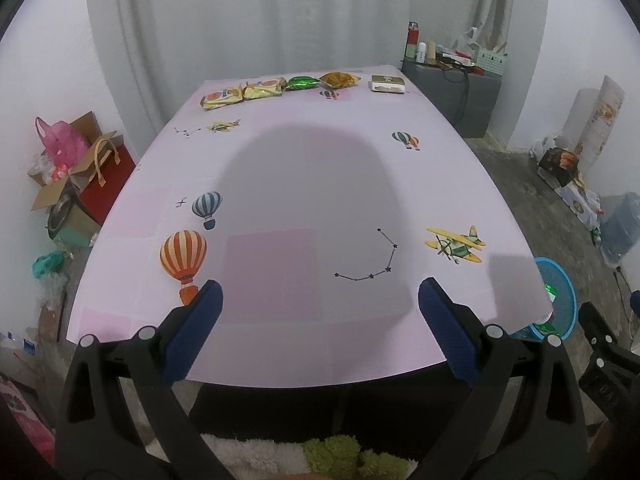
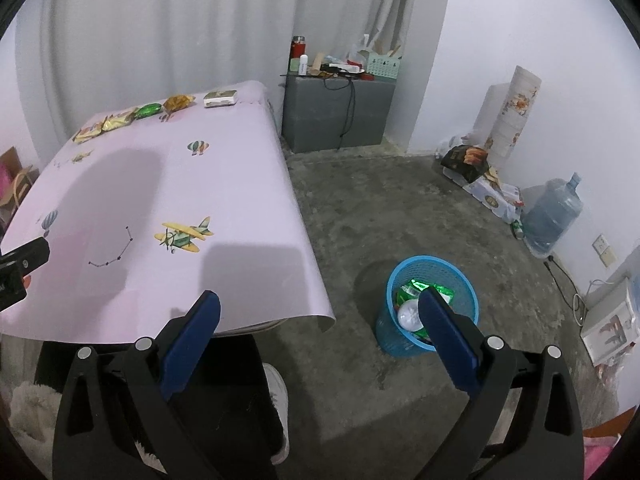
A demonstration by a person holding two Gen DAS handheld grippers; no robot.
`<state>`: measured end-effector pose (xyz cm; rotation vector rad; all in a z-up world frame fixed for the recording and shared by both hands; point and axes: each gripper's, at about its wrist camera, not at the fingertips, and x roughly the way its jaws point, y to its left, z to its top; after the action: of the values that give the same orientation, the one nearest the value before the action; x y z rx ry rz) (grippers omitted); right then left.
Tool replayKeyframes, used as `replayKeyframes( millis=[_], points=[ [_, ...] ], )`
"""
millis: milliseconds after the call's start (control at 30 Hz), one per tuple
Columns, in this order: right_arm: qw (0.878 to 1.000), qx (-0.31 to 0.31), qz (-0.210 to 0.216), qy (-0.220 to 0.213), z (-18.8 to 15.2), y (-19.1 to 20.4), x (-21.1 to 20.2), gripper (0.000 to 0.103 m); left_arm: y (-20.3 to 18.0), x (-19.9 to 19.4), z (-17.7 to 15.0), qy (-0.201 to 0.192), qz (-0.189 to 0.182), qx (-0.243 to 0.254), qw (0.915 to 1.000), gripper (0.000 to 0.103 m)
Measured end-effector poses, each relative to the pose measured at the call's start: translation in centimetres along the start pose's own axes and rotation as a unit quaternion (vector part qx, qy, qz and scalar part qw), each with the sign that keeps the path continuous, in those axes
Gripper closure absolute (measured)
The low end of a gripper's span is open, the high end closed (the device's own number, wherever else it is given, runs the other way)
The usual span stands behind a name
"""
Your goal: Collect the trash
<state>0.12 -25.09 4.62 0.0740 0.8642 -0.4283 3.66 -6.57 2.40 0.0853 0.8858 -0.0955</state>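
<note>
Pink desk [image 1: 304, 184] w/ snack packets [image 1: 256, 90] and a box [image 1: 387, 83] lined along far edge. Blue trash basket [image 2: 464, 280] on floor just right of desk, wrappers and a white cup inside. Left gripper [image 1: 320, 300] and right gripper [image 2: 320, 312] both w/ jaws apart, holding nothing.

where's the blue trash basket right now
The blue trash basket stands on the concrete floor off the table's near right corner, partly behind the right gripper's finger in the right wrist view.
</note>
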Motion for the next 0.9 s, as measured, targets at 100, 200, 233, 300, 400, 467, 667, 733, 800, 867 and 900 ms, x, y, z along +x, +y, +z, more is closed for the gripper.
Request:
replayKeyframes(
  millis=[100,200,233,300,400,467,667,733,800,867,900],
  points=[
    [1.000,0.000,0.000,0.000,0.01,-0.01,-0.01,0.007,0.14,0.13,0.01,0.003,0.000,-0.002,1.0000,0.009],
    [1.000,-0.001,-0.001,-0.001,0.02,-0.05,-0.02,0.007,0.15,0.12,-0.03,0.003,0.000,-0.002,1.0000,0.009],
    [1.000,-0.001,-0.002,-0.001,0.05,-0.14,-0.04,0.007,0.17,0.16,0.03,0.003,-0.001,-0.002,1.0000,0.009],
    [1.000,0.000,-0.003,-0.001,0.08,-0.23,-0.05,0.007,0.17,0.16,-0.09,0.004,-0.001,-0.002,1.0000,0.009],
    [1.000,0.000,-0.007,0.001,-0.02,-0.33,0.03,0.007,0.15,0.21,-0.24,0.007,-0.001,-0.003,1.0000,0.009],
    [1.000,0.002,-0.009,0.002,0.03,-0.50,0.04,0.007,0.15,0.22,-0.24,0.006,-0.001,-0.003,1.0000,0.009],
    [1.000,0.006,-0.013,0.001,-0.01,-0.69,-0.01,0.007,0.09,0.25,-0.28,0.007,-0.001,-0.001,1.0000,0.009],
    [1.000,0.006,-0.014,0.001,-0.04,-0.72,-0.03,0.007,0.07,0.25,-0.32,0.008,0.000,0.000,1.0000,0.009],
    [1.000,0.008,-0.014,0.000,-0.08,-0.82,-0.07,0.007,0.02,0.20,-0.33,0.008,0.000,0.000,1.0000,0.009],
    [1.000,0.008,-0.014,0.000,-0.09,-0.88,-0.06,0.007,0.01,0.19,-0.34,0.006,0.001,0.000,1.0000,0.009],
    [1.000,0.008,-0.014,0.000,-0.12,-0.91,-0.08,0.007,0.03,0.22,-0.37,0.006,0.001,0.000,1.0000,0.009]
  ],
)
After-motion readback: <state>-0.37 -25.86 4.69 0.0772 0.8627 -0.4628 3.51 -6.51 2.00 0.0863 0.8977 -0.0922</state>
